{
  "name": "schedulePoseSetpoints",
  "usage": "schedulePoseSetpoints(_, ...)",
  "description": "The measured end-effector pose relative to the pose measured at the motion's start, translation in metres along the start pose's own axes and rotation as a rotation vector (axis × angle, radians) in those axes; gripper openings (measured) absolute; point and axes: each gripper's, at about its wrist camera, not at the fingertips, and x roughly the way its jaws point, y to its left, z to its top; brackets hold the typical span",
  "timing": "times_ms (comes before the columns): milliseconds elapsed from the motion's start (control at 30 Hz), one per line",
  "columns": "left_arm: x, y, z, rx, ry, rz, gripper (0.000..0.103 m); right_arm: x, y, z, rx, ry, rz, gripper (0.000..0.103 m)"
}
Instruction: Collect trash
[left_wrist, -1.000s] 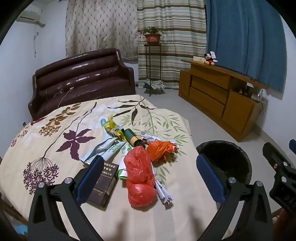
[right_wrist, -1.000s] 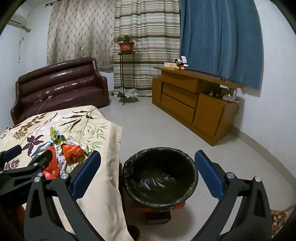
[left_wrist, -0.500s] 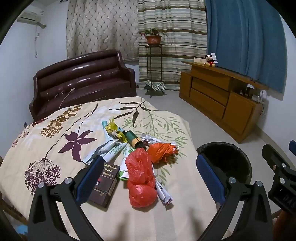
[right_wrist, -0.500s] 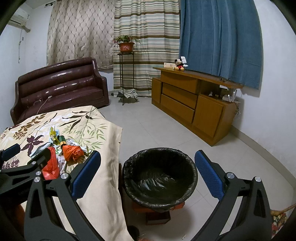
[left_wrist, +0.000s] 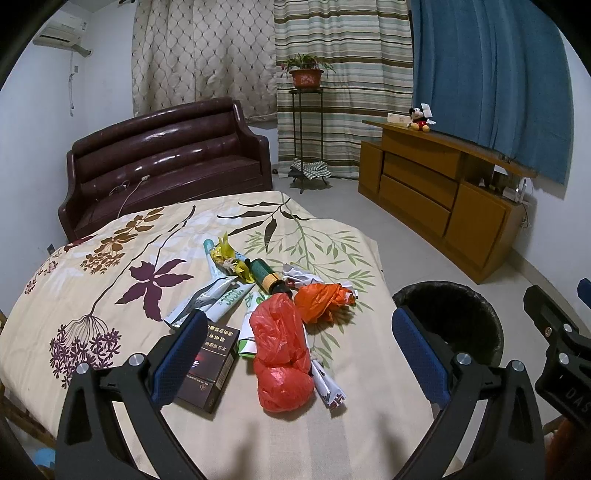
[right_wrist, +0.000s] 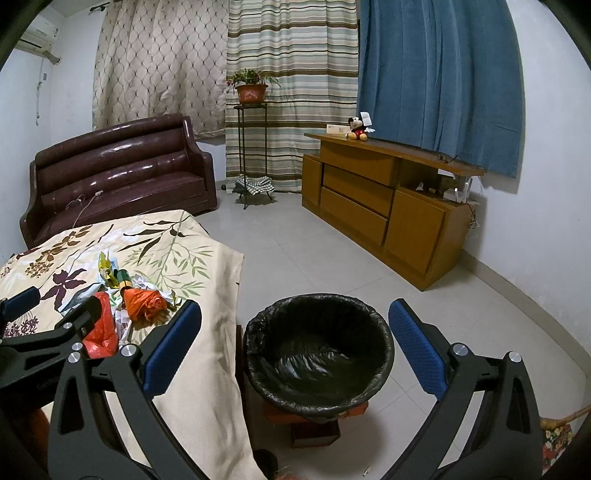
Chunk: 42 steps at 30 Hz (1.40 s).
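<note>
A heap of trash lies near the right edge of a table (left_wrist: 92, 280) draped in a floral cloth: a red plastic bag (left_wrist: 281, 354), an orange bag (left_wrist: 320, 301) just behind it, a dark green bottle (left_wrist: 266, 277), a yellow wrapper (left_wrist: 226, 255), white-and-green packets (left_wrist: 218, 298), crumpled paper (left_wrist: 301, 274) and a dark box (left_wrist: 210, 365). The left gripper (left_wrist: 297, 358) hangs over the near side of the heap, jaws wide apart and holding nothing; its left finger hides part of the box. A rolled paper (left_wrist: 327, 384) pokes out from under the red bag, its print too small to read. The right gripper (right_wrist: 295, 347) hovers above a bin (right_wrist: 319, 354) lined with a black bag, standing on the floor just off the table's right edge, jaws likewise wide apart and empty. What the bin stands on is mostly hidden beneath it. A brown sofa (left_wrist: 162, 158) and a wooden cabinet (right_wrist: 384, 206) line the walls behind.
</note>
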Motion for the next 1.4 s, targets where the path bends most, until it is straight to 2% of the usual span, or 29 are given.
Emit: schedulePoseSetpoints(1400, 0.0032, -0.0002, -0.0018, 0.004, 0.011, 0.002, 0.097, 0.0009, 0.0013, 0.0000, -0.002, 0.004, -0.001, 0.099)
